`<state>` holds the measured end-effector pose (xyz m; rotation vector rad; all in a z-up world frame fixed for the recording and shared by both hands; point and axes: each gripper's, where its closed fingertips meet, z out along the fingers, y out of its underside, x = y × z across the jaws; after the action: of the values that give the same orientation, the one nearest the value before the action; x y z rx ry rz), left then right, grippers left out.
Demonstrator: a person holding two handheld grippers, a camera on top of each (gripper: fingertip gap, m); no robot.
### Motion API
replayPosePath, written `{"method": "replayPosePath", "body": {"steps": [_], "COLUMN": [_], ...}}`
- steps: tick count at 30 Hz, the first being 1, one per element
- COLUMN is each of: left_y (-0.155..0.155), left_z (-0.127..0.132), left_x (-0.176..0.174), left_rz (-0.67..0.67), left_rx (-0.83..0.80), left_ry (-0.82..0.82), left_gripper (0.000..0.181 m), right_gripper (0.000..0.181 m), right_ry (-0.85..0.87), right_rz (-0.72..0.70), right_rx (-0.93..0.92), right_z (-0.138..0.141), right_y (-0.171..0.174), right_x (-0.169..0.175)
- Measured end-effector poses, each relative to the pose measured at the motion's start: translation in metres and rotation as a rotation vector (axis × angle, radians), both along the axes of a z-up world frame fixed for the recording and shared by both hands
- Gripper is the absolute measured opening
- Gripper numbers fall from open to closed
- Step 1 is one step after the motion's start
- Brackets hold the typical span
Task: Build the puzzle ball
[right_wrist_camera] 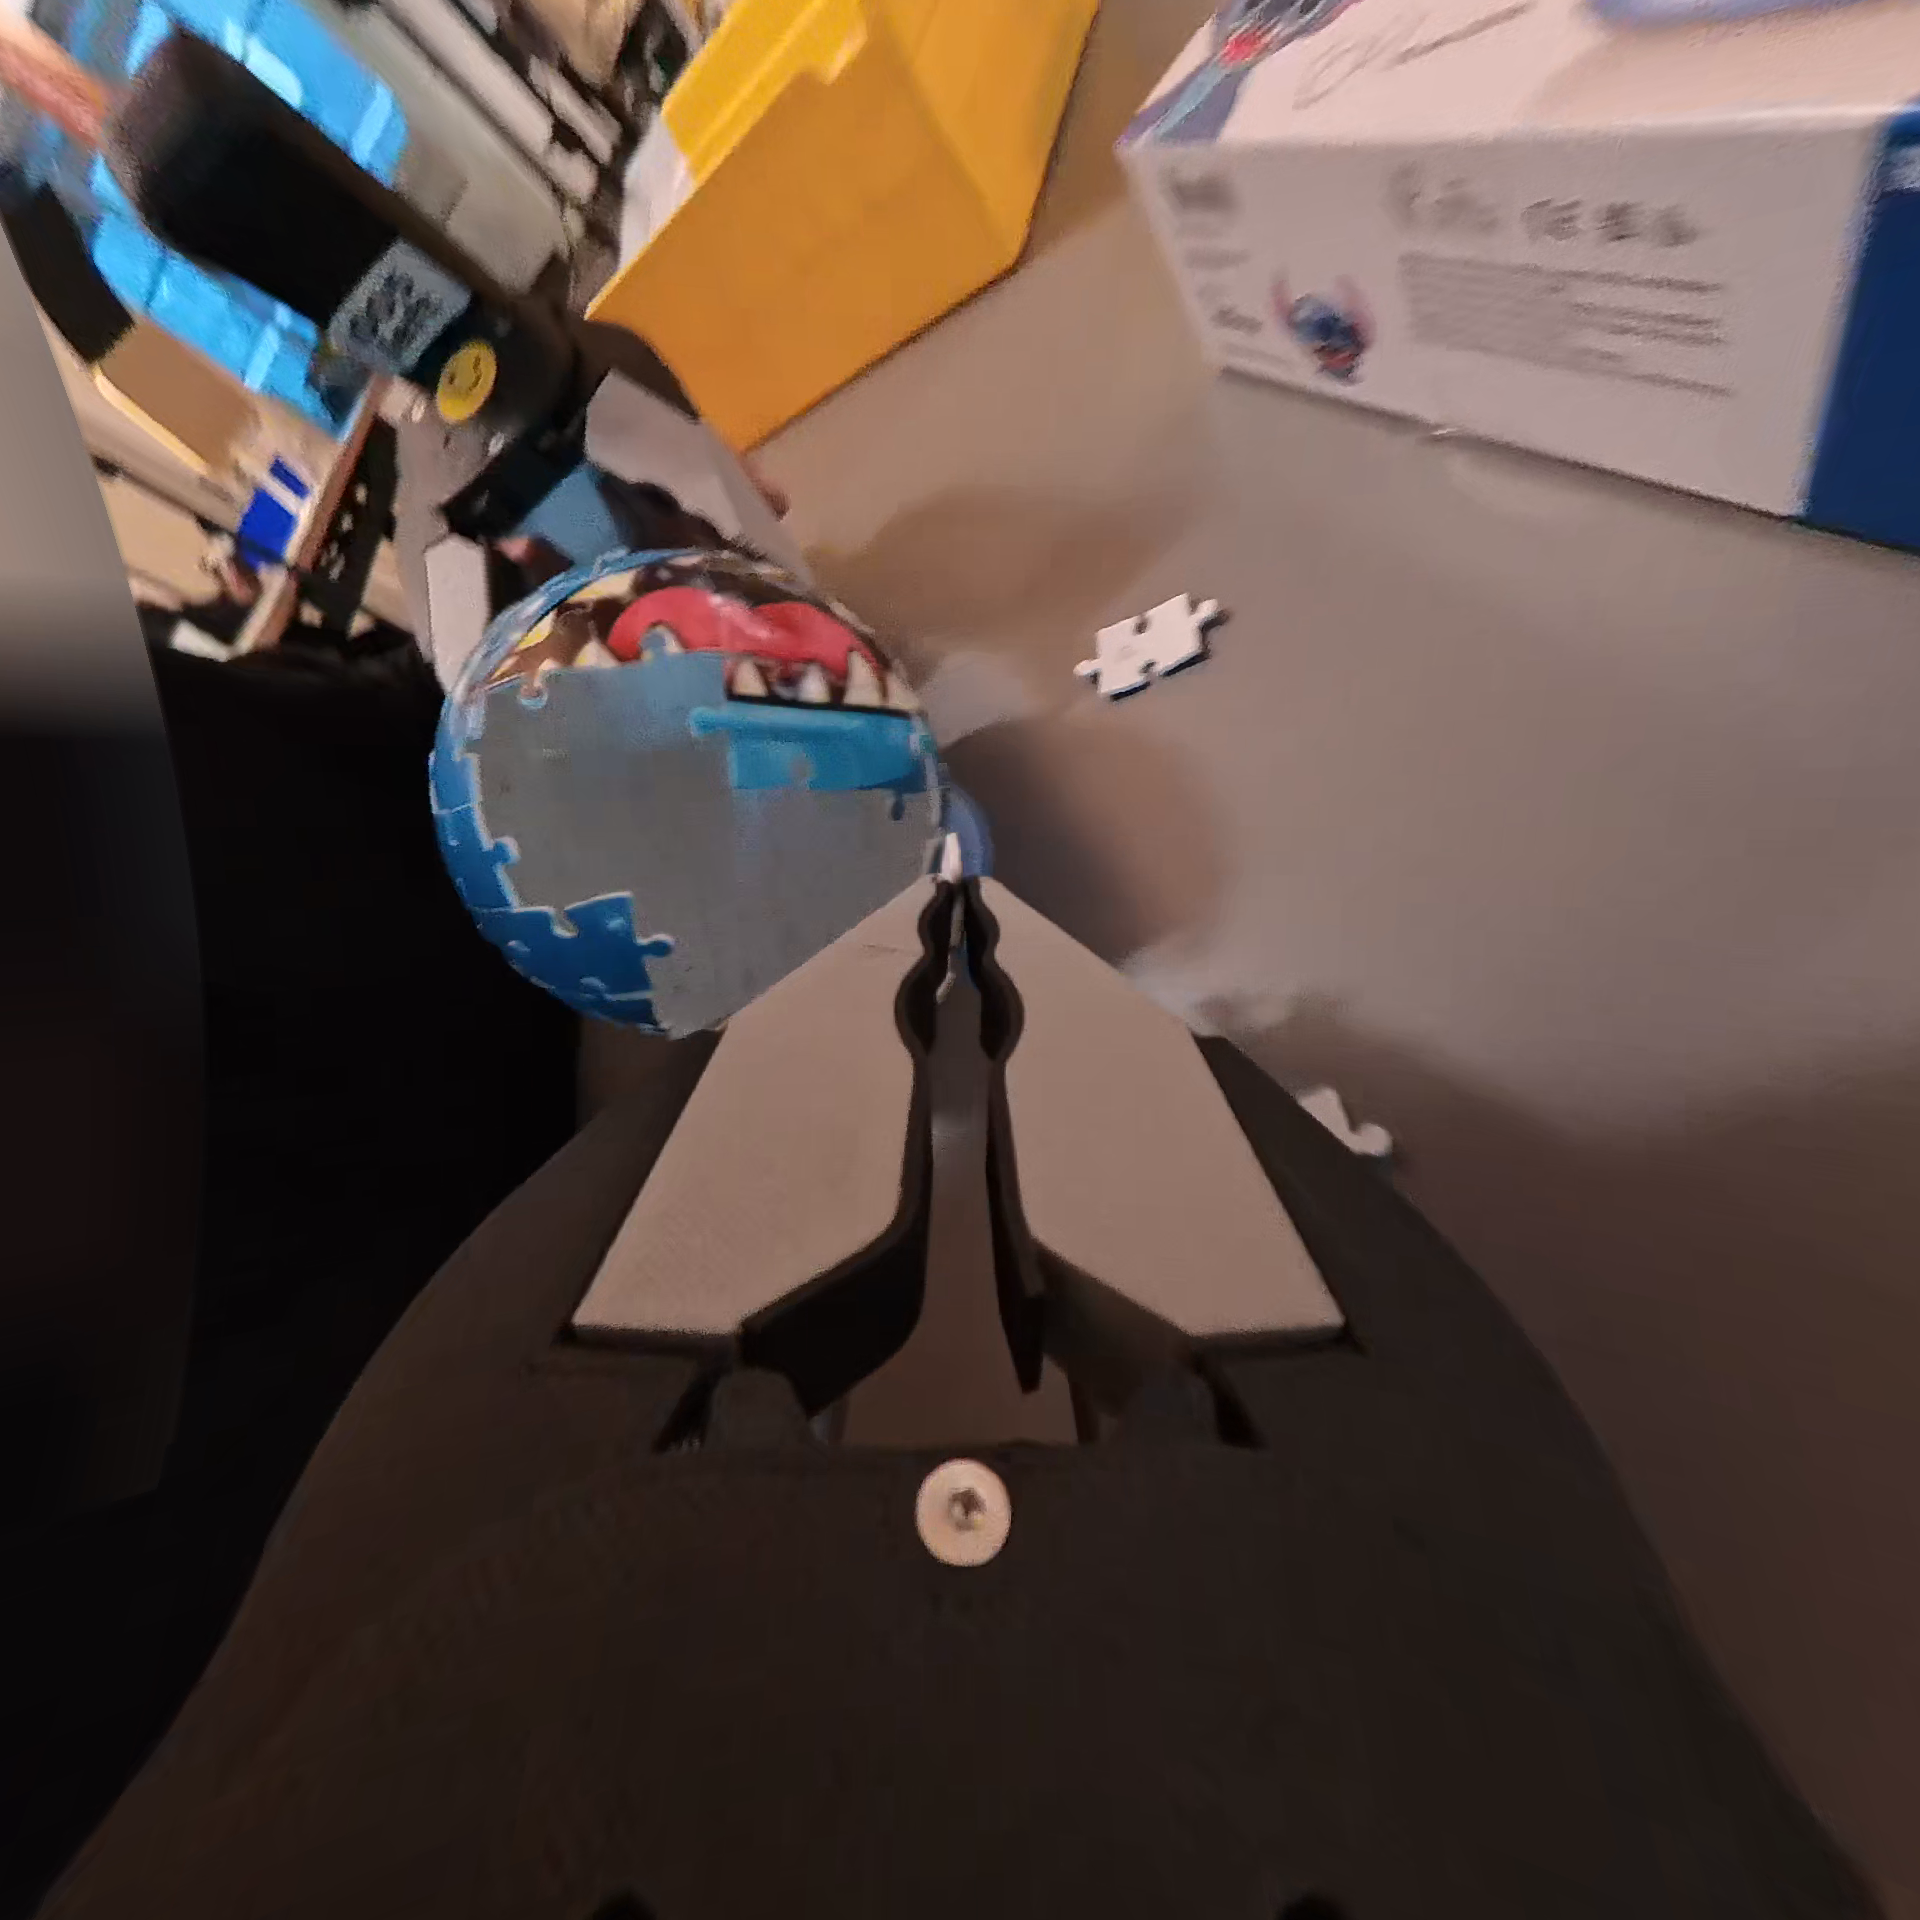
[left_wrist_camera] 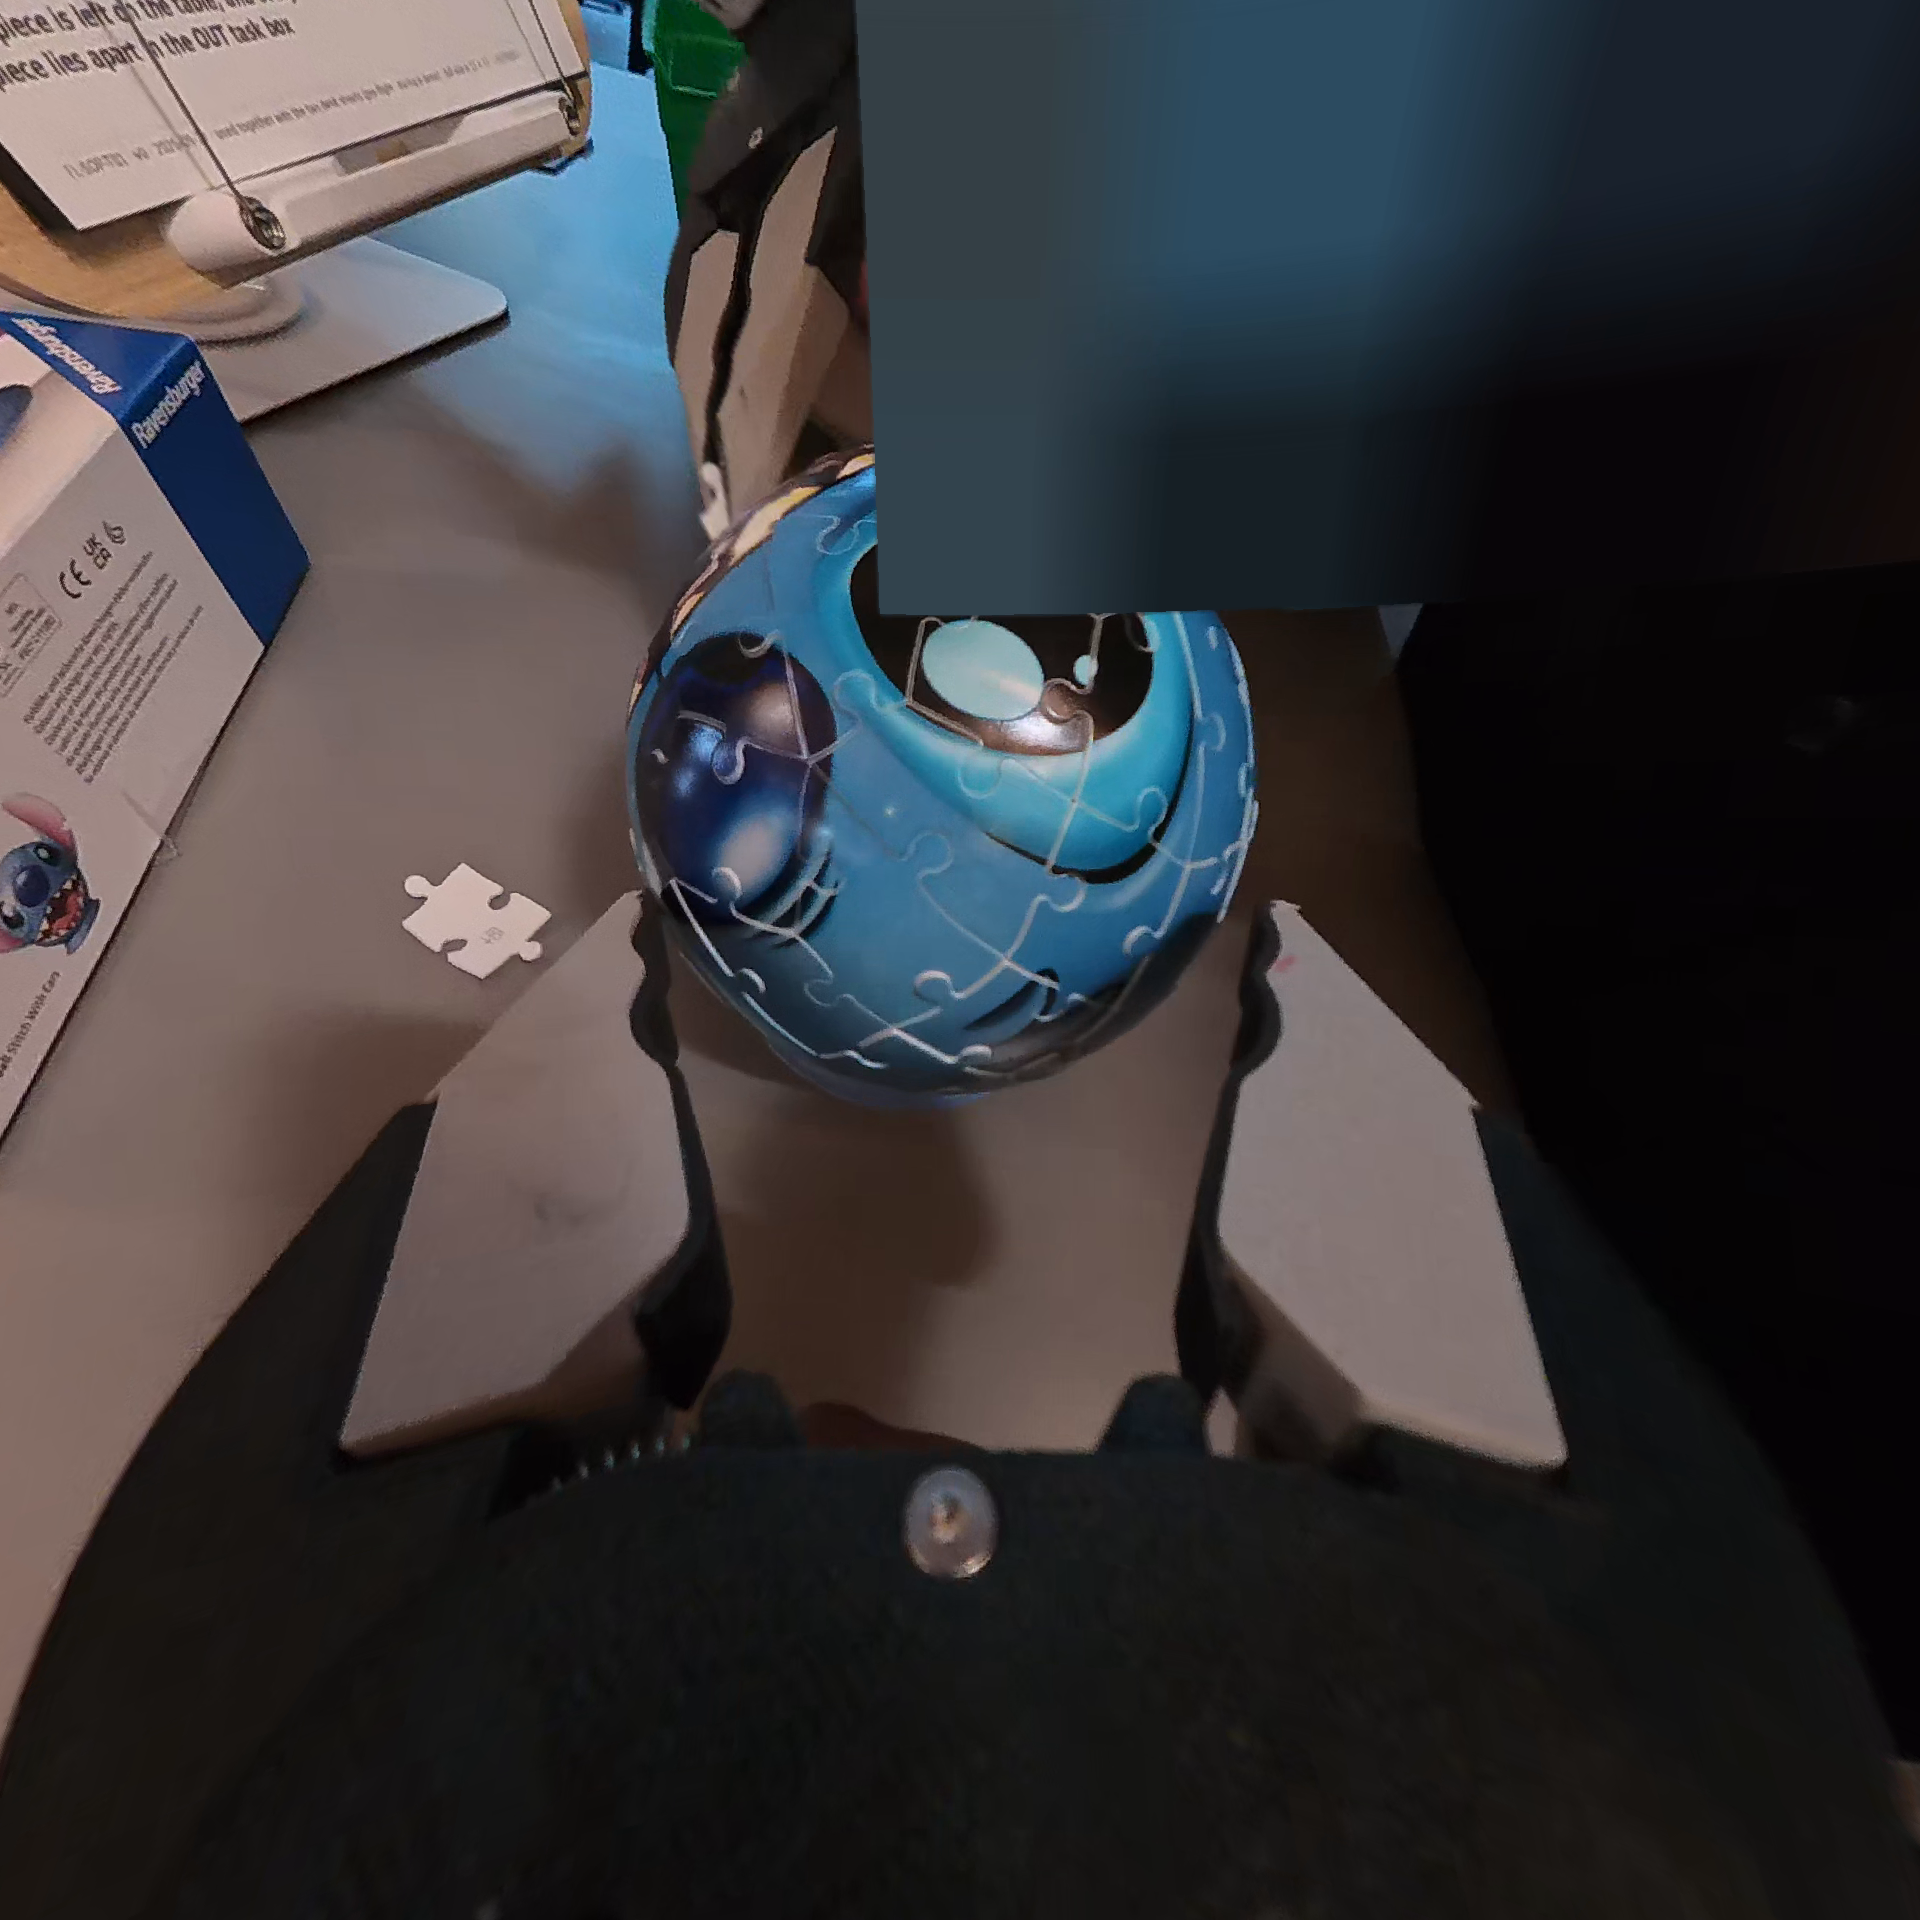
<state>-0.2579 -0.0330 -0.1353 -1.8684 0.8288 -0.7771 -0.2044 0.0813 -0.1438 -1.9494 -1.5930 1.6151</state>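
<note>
the left gripper (left_wrist_camera: 948,935) is clamped around the puzzle ball (left_wrist_camera: 940,790), holding it above the grey tabletop (left_wrist_camera: 416,675). the right gripper (right_wrist_camera: 956,894), fingers pinched on a small piece (right_wrist_camera: 951,854), meets the ball's unfinished edge. a loose white piece (left_wrist_camera: 478,921) lies near the puzzle box (left_wrist_camera: 114,623).

A flat mosaic patch is covering the top of the ball (left_wrist_camera: 935,831) in the left wrist view, hiding whatever lies behind it. The box (left_wrist_camera: 114,665) is running off the left edge there. In the right wrist view, motion blur is smearing the box (right_wrist_camera: 1538,260), the bin (right_wrist_camera: 842,197) and a loose piece (right_wrist_camera: 1148,644). Another piece (right_wrist_camera: 1345,1127) is showing only partly behind the right gripper (right_wrist_camera: 958,894), whose closed fingertips are pinching something too small to identify.
</note>
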Motion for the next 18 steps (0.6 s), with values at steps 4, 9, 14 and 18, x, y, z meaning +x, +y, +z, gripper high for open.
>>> {"method": "replayPosePath", "body": {"steps": [4, 9, 14, 18], "left_y": [-0.01, -0.034, -0.064, -0.088], "left_z": [0.003, 0.007, 0.004, 0.003], "left_x": [0.003, 0.007, 0.02, 0.032], "left_rz": [0.029, 0.084, 0.058, -0.068], "left_rx": [-0.008, 0.012, 0.013, -0.006], "left_ry": [0.005, 0.015, 0.015, -0.008], "left_gripper": [0.11, 0.108, 0.102, 0.095], "right_gripper": [0.0, 0.0, 0.0, 0.0], "right_ry": [0.086, 0.193, 0.287, 0.354], "right_rz": [-0.092, -0.126, -0.077, -0.079], "right_rx": [-0.029, -0.003, 0.031, 0.055], "right_z": [0.01, 0.03, 0.043, 0.052], "right_y": [0.02, 0.025, 0.008, 0.01], "right_x": [0.003, 0.001, -0.003, -0.012]}}
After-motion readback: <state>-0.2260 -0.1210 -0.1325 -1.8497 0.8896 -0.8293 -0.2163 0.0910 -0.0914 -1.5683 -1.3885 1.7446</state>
